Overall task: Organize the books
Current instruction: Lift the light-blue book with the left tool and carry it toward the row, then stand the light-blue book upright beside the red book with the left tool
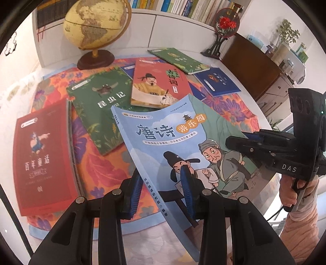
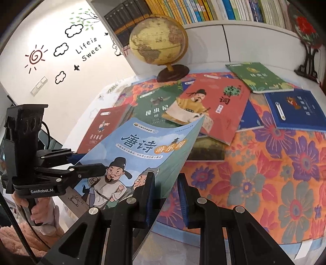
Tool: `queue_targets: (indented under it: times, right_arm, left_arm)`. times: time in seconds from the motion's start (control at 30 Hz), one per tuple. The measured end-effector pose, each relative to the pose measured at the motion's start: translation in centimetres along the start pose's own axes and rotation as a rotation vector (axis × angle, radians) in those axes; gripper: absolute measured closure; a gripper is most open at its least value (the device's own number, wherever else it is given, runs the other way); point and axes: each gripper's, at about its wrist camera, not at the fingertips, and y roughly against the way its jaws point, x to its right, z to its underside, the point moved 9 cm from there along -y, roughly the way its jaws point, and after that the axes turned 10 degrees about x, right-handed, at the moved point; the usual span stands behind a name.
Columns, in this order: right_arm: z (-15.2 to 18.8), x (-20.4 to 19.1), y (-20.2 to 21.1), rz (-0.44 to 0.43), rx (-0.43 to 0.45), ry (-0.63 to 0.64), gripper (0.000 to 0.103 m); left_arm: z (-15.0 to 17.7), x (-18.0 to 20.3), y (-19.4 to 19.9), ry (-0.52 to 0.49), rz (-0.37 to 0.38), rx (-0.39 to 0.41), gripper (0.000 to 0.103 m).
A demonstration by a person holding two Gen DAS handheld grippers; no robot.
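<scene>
A thin paperback, the light blue book (image 1: pixel 163 142), is held up off the table by both grippers at once. Its cover is glossy and smooth, printed with bold dark characters, a yellow title band and two cartoon men in old robes. The soft cover bends in a shallow curve, and its far corner curls upward.

The left gripper (image 1: pixel 162 188) is closed on the spine edge near the bottom of the book: one ribbed blue pad lies on the cover, the other sits behind the spine. The right gripper (image 2: pixel 166 195) pinches the opposite long edge, with its left pad pressed on the cover and the page edge running between the two pads. Both tools are matte black plastic with round metal screw heads.

Below the book lies a quilted cloth (image 2: pixel 275 183), orange with large purple, red and grey-green flowers, slightly padded and rumpled. More flat paperbacks are scattered on it: a dark red book (image 1: pixel 42 155), a dark green book (image 1: pixel 101 110) with an insect, an orange-red book (image 1: pixel 159 85) showing a man writing, a second green book (image 1: pixel 179 60) and a navy blue book (image 1: pixel 217 81).

Behind them stands a yellowish globe (image 1: pixel 95 22) on a round dark wooden base. A shelf of upright books (image 2: pixel 214 10) fills the back wall.
</scene>
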Motion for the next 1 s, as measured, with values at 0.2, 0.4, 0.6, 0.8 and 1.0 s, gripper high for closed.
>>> queue_targets:
  times: [0.2, 0.4, 0.6, 0.8, 1.0]
  right_arm:
    - [-1.4, -1.9, -1.1, -0.013, 0.019, 0.031, 0.081]
    - [-3.1, -4.6, -2.9, -0.037, 0.029, 0.069, 0.081]
    - [-5.4, -8.6, -5.2, -0.062, 0.051, 0.115, 0.081]
    - [-7.2, -13.1, -8.7, -0.090, 0.060, 0.166, 0.081]
    - [-7.9, -17.0, -13.5, -0.118, 0.059, 0.201, 0.081]
  left_arm:
    - [-0.8, -2.1, 1.2, 0.015, -0.028, 0.031, 0.070]
    - [-1.5, -5.4, 2.9, 0.040, -0.063, 0.066, 0.070]
    - [-2.8, -9.5, 5.0, 0.053, -0.109, 0.110, 0.070]
    - [-3.3, -14.7, 7.0, 0.086, -0.173, 0.142, 0.070]
    - [-2.6, -20.3, 7.3, 0.120, -0.228, 0.157, 0.070]
